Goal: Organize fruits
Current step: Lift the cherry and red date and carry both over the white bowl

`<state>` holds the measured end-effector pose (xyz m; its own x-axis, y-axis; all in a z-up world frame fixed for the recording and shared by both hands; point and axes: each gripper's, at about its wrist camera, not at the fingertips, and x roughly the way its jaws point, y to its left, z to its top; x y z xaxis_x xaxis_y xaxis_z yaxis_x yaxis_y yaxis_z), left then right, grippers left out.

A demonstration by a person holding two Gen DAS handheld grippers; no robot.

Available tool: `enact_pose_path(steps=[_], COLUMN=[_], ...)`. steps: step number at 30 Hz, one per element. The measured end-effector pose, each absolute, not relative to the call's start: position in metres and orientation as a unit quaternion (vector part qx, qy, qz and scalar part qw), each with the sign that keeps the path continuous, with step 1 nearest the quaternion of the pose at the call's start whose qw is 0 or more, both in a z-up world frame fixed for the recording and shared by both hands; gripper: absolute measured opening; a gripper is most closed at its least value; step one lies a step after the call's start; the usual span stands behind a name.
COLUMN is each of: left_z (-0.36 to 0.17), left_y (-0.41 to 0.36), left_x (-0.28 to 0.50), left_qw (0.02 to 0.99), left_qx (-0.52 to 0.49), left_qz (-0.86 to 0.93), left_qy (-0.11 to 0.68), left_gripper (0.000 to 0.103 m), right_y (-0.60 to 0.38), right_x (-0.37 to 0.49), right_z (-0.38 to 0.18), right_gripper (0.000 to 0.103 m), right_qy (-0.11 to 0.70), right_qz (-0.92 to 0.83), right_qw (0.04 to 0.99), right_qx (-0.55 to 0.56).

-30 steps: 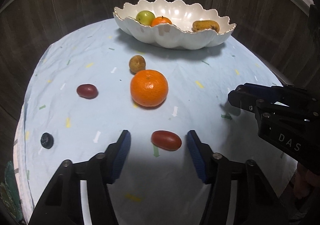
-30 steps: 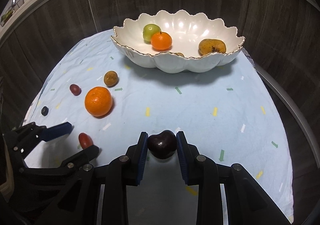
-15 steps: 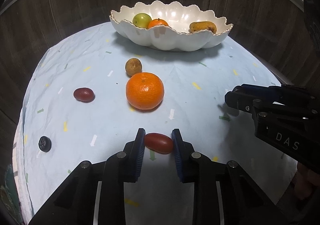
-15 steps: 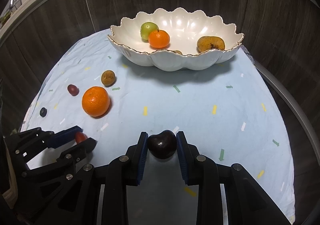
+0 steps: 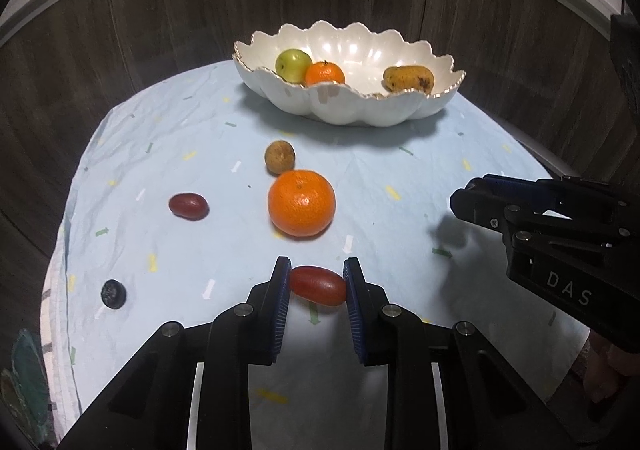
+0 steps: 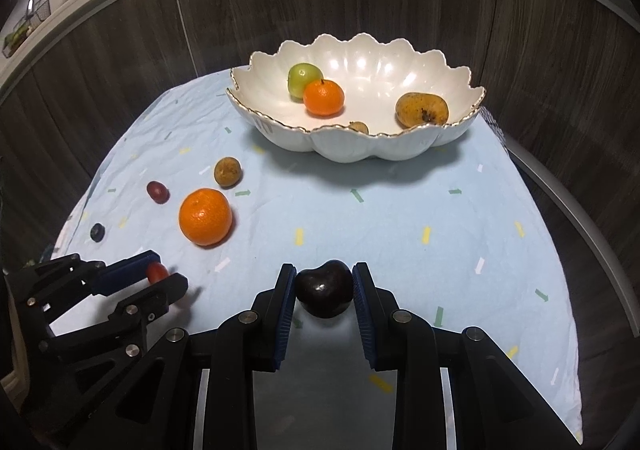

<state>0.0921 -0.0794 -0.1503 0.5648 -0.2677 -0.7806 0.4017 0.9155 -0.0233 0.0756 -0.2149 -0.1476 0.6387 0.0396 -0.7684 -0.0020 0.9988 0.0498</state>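
Observation:
My left gripper [image 5: 317, 283] is shut on a small red oval fruit [image 5: 318, 285], held just above the pale blue cloth [image 5: 400, 218]; in the right wrist view the same left gripper [image 6: 160, 275] shows at lower left with the red fruit [image 6: 156, 272] between its pads. My right gripper [image 6: 324, 286] is shut on a dark cherry-like fruit [image 6: 324, 288]. A white scalloped bowl [image 6: 384, 150] at the back holds a green fruit [image 6: 304, 79], a small orange [image 6: 324, 97], a yellow-brown fruit [image 6: 422, 109] and a small brown one [image 6: 359, 127].
On the cloth lie a large orange [image 5: 301, 203], a small brown round fruit [image 5: 279, 157], another red oval fruit [image 5: 188, 206] and a dark blueberry [image 5: 113, 293]. Dark wood panels surround the round table. The right gripper's black body [image 5: 560, 242] fills the right side.
My left gripper's jaws came together on the red oval fruit, which lay loose between them a second ago. The right gripper still holds the dark fruit in the same place.

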Motion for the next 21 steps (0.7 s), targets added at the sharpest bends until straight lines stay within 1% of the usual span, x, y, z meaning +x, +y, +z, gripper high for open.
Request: enact_pose_path(steps=[21], left_z=[-0.106], left_y=[-0.083], left_x=[0.103], left_qw=[0.901], left_qx=[0.072], left_qz=[-0.179], left_qy=[0.388], left_gripper=[0.027], right_y=[-0.224], right_x=[0.082], right_z=[-0.114], right_gripper=[0.03], right_qy=[0.392], right_qz=[0.005], right_qw=[0.919], right_qx=[0.031])
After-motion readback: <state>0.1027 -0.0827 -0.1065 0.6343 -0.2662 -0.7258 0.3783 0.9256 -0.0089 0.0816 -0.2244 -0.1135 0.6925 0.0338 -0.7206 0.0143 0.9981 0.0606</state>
